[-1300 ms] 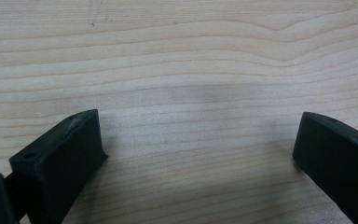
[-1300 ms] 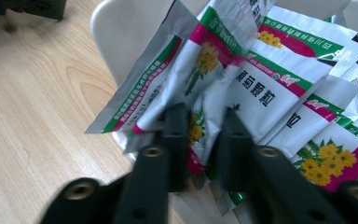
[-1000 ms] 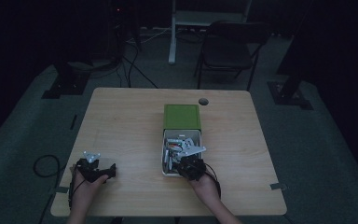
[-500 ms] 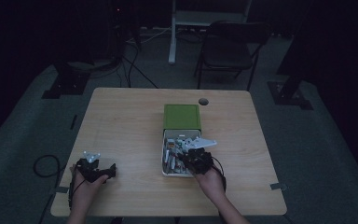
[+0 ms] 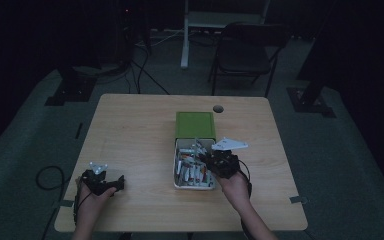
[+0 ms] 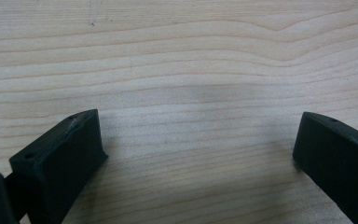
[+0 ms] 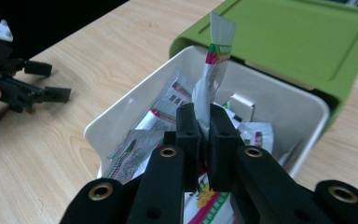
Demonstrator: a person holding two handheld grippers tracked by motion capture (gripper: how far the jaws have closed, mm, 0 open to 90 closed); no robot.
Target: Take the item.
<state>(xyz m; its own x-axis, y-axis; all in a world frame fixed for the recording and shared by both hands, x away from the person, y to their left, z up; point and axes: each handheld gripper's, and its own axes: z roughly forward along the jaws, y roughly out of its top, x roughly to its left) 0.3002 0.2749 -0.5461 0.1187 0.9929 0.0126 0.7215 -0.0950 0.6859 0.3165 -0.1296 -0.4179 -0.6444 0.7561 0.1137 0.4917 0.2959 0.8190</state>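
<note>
A white box (image 5: pixel 177 165) (image 7: pixel 279 98) full of several small sachets stands at the table's middle, its green lid (image 5: pixel 195 124) (image 7: pixel 303 32) lying just behind it. My right gripper (image 5: pixel 215 161) (image 7: pixel 204 122) is over the box, shut on one silver sachet (image 7: pixel 212 70) with a red and green band, which stands upright out of the jaws. My left gripper (image 5: pixel 119 181) (image 6: pixel 196 144) rests low over the bare wood near the table's front left, jaws wide apart and open with nothing between them. It also appears at the left of the right gripper view, as the left gripper (image 7: pixel 51 81).
The wooden table (image 5: pixel 130 130) has a round cable hole (image 5: pixel 218 108) behind the lid. A dark chair (image 5: pixel 245 55) and a desk leg (image 5: pixel 186 35) stand beyond the far edge. Cables (image 5: pixel 45 175) trail on the floor at the left.
My right gripper has risen a little over the box and moved slightly right, lifting the sachet. The left gripper has stayed where it was.
</note>
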